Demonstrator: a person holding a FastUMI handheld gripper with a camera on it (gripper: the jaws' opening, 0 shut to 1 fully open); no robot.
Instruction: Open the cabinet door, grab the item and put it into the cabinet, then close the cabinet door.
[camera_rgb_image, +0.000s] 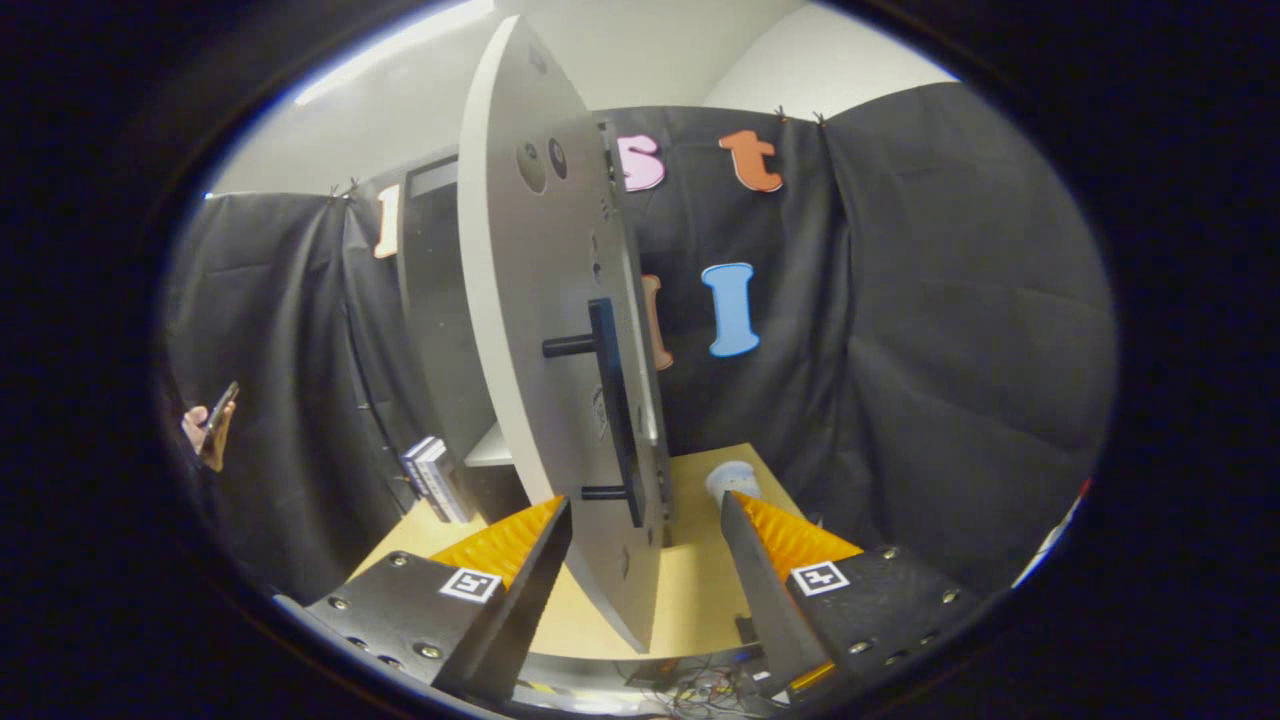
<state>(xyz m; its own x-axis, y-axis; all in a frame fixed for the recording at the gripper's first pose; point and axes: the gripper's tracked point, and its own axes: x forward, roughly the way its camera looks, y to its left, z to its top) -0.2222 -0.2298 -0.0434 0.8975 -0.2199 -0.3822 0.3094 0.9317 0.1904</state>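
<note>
Nearest the lens, the claw (645, 520) stands with its two fingers (520, 560) spread well apart, gripping nothing. Each finger carries a ribbed pad on its inner face and a small square marker on top. Between the fingers, and reaching past them, hangs the lower edge of the cabinet door (540, 330), which is swung open and seen nearly edge-on. It is a pale grey panel, tall and flat, bent into a curve by the lens, with two round dark marks near its top. A dark bar handle (612, 410) runs up and down on the door's face, held off it by two short pegs, one at mid-height and one near the bottom; the lower peg sits just ahead of the left finger's tip. Neither finger touches the door or the handle as far as can be told.

Behind the door stands the cabinet (435, 300), its dark front showing to the left, with a pale shelf (492, 450) visible low inside. Some upright books (435, 480) stand on the table (690, 590) just beside the cabinet's foot. A pale cup-like item (732, 480) sits on the light wooden table just beyond the right finger's tip, to the right of the door.

Far off to the left, a person's hand (205, 432) holds a phone (222, 403) against the black cloth.
</note>
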